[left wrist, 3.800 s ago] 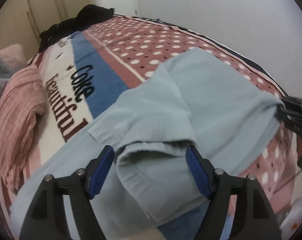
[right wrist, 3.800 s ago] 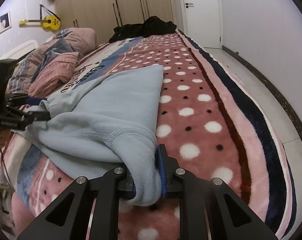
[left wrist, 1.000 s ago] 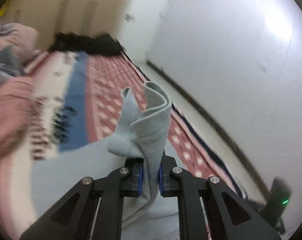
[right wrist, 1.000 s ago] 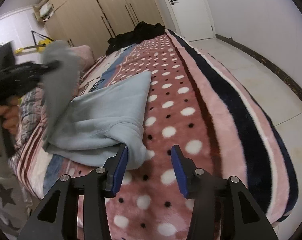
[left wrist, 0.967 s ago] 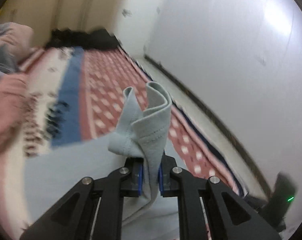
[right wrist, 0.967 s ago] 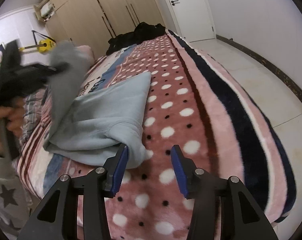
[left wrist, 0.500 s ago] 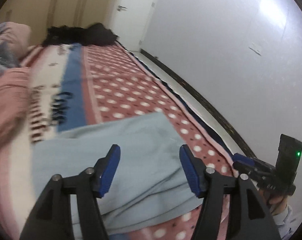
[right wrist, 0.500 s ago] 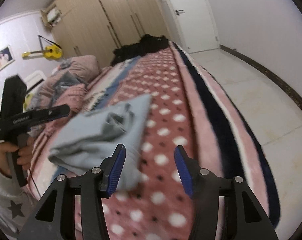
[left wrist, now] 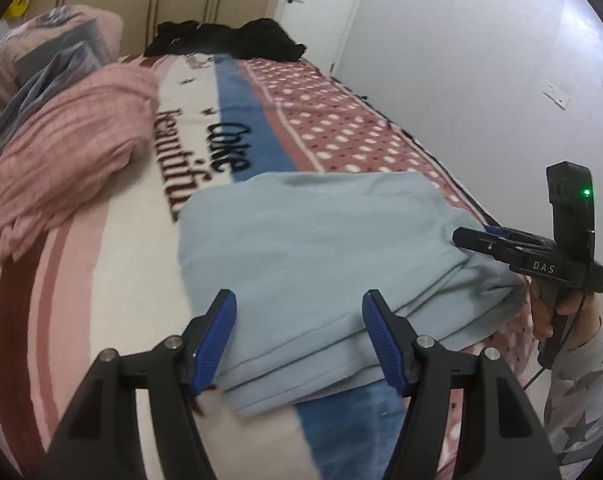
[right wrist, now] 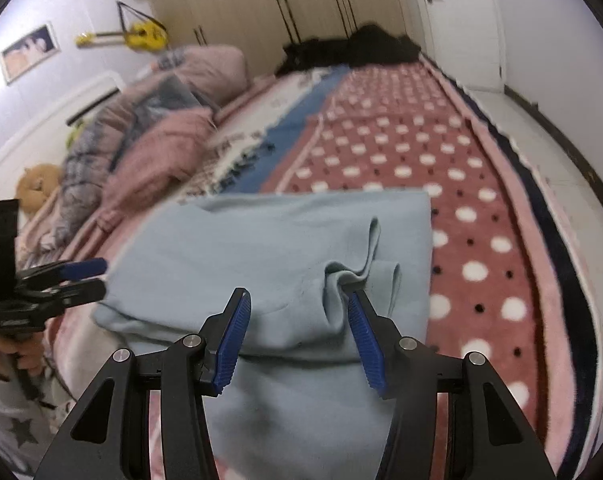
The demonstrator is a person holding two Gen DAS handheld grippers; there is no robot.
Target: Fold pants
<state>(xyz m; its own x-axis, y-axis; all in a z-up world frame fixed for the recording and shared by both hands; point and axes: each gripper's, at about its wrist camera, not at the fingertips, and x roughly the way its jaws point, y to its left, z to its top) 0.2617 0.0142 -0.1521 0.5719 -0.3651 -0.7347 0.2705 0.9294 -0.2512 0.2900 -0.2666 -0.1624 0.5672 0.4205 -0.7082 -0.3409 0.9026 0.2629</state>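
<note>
The light blue pants (left wrist: 313, 248) lie folded in layers on the patterned bed blanket; they also show in the right wrist view (right wrist: 285, 256), with a raised wrinkle near the right finger. My left gripper (left wrist: 299, 336) is open and empty, hovering over the pants' near edge. My right gripper (right wrist: 297, 336) is open and empty, its fingers spread over the bunched near edge. The right gripper (left wrist: 485, 238) also shows in the left wrist view at the pants' right side, and the left gripper (right wrist: 81, 276) in the right wrist view at their left side.
A pink quilt (left wrist: 65, 148) and pillows (right wrist: 149, 128) lie along the bed's left side. Black clothes (left wrist: 229, 38) sit at the far end. The bed's right edge (right wrist: 557, 264) drops to a tiled floor beside a white wall.
My left gripper let go of the raised pants edge, which now lies flat on the pile, and opened. My right gripper, open since a second ago, moved forward over the pants.
</note>
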